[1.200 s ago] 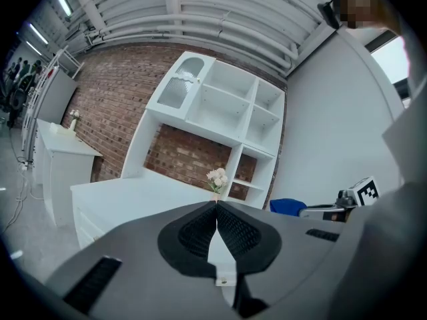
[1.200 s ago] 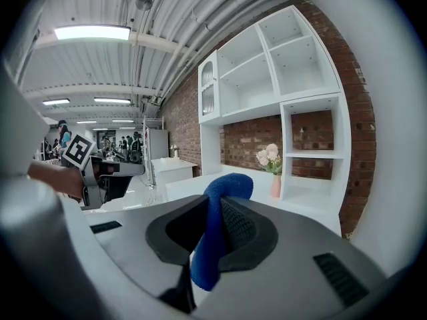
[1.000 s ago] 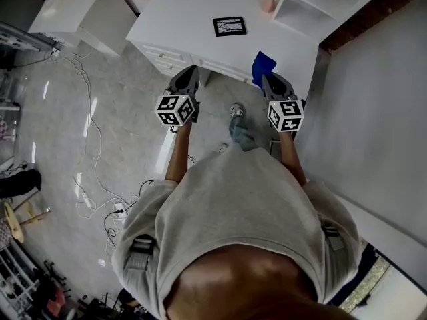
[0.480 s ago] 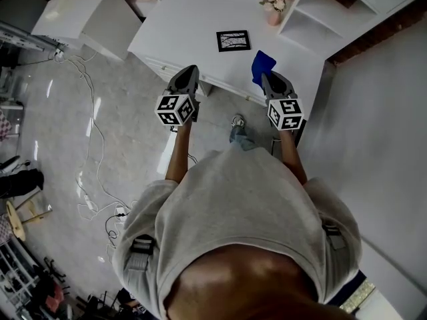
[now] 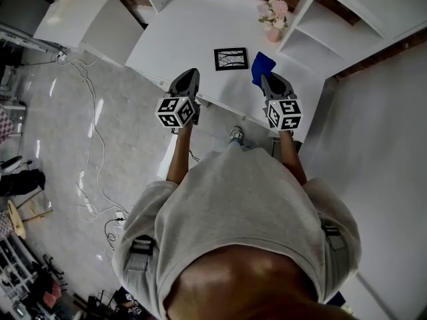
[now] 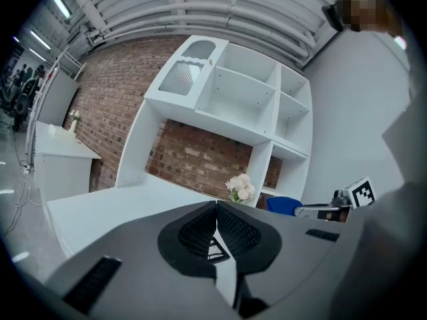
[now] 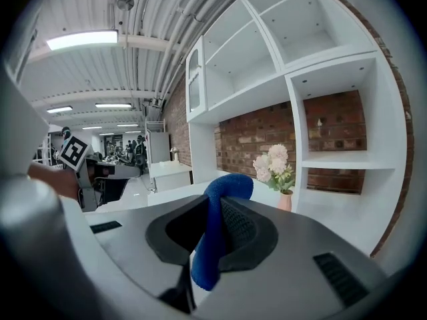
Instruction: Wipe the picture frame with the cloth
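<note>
Right gripper [image 7: 212, 212] pinches soft blue cloth [image 7: 230, 185] — rectangular picture frame [image 5: 231, 59] nearby.

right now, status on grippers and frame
Left gripper shut, empty. Right gripper shut on cloth. Frame flat on desk, not yet touched. Nothing between cloth and frame.

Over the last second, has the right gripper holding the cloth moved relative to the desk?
Yes. The right gripper, shut on the blue cloth, has advanced over the white desk and is now closer to the picture frame.
</note>
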Demonstrator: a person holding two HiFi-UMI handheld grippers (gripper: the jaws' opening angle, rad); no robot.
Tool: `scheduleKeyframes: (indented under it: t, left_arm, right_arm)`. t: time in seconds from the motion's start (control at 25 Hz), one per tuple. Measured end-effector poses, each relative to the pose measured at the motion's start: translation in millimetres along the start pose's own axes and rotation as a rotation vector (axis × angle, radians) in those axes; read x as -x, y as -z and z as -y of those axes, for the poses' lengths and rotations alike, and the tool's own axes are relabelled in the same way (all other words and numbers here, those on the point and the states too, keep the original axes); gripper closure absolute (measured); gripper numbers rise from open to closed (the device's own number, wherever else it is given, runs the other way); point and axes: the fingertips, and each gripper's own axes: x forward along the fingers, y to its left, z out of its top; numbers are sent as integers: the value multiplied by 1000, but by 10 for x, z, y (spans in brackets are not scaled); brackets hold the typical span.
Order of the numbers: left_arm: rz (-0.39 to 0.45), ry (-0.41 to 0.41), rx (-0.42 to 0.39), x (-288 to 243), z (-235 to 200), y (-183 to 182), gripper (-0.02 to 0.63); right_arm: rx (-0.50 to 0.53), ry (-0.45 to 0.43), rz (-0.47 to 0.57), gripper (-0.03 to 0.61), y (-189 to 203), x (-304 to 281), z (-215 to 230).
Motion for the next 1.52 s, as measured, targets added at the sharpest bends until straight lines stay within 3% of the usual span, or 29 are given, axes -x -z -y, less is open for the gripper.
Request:
scheduleKeyframes:
  t: [0.48, 0.84, 1.52]
  left_arm:
    - [2, -26, -13, -880, -145, -209, 597]
    - [-11, -48, -21, -1358, -257, -281, 597]
    - [-81, -130, 15, -1278, -537, -7, 597]
  right_arm:
    - [-20, -41, 3, 517, -189, -707, 621]
    - [-40, -94, -26, 517, -153, -1135, 847]
    - [-79, -168, -111, 517, 165, -1472, 753]
